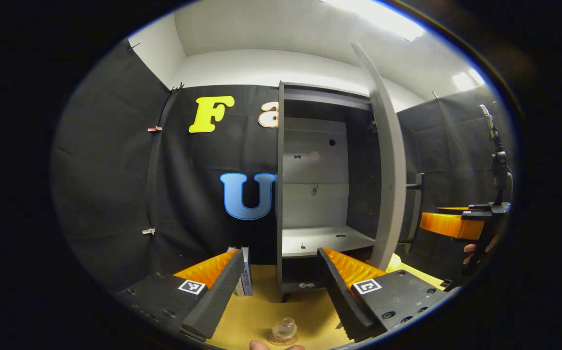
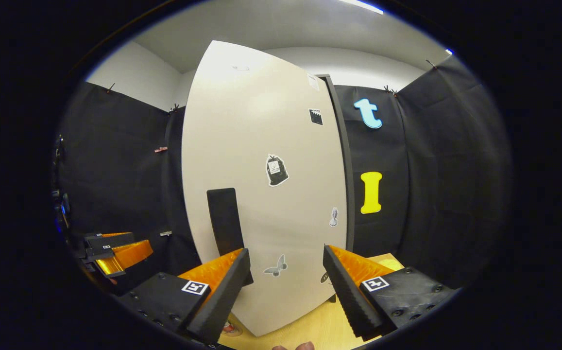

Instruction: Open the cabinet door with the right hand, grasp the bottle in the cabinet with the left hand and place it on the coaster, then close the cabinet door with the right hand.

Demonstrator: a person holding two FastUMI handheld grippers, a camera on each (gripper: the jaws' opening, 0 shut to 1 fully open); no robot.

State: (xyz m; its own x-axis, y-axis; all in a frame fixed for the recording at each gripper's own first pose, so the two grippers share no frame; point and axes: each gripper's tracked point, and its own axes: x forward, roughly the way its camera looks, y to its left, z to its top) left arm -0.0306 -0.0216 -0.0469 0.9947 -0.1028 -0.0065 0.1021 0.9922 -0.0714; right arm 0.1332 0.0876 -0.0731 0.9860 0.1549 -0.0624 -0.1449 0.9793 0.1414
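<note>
A yellowish wood-grain table [image 1: 261, 311] carries a tall dark-grey cabinet [image 1: 280, 194] with its pale door [image 1: 390, 160] swung open. Just left of the cabinet, a thin upright book [image 1: 246, 277] stands on the table. Nearer the front edge, a small clear glass bottle [image 1: 284, 329] sits on a round coaster [image 1: 282, 340].

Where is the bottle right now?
In the left gripper view the bottle sits low at centre on the coaster, on the yellow tabletop before the open cabinet, between the left tool's spread fingers.
</note>
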